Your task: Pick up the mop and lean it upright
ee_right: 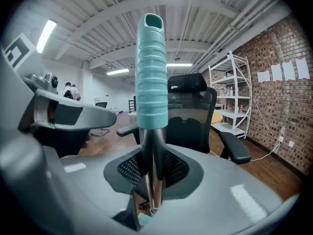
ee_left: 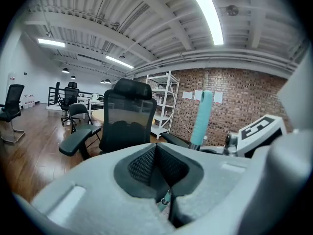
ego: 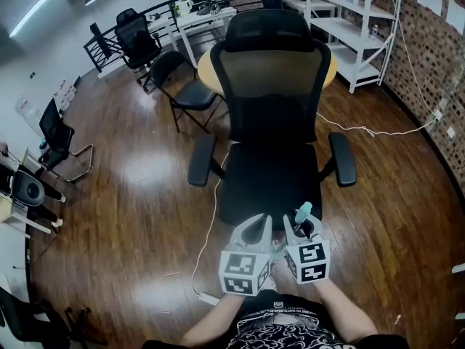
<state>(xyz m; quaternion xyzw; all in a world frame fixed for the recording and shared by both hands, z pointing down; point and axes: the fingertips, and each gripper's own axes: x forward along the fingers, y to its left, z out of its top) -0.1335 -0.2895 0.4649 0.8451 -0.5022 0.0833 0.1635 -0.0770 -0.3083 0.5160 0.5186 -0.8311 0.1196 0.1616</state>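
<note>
The mop handle [ego: 303,211] has a ribbed teal grip [ee_right: 151,72] on a shiny metal pole [ee_right: 152,165]. It stands nearly upright just in front of my body. My right gripper [ego: 304,229] [ee_right: 152,173] is shut on the pole just below the teal grip. My left gripper [ego: 256,229] [ee_left: 155,155] hovers close beside it on the left, its jaws shut with nothing between the pads. From the left gripper view the teal grip [ee_left: 201,116] rises to the right. The mop head is hidden below the grippers.
A black mesh office chair [ego: 272,122] stands directly ahead, facing me. A white cable [ego: 212,224] runs across the wooden floor to a power strip [ego: 208,297]. Behind the chair are a round yellow table [ego: 206,70], a folding chair [ego: 182,86] and white shelving [ego: 357,27].
</note>
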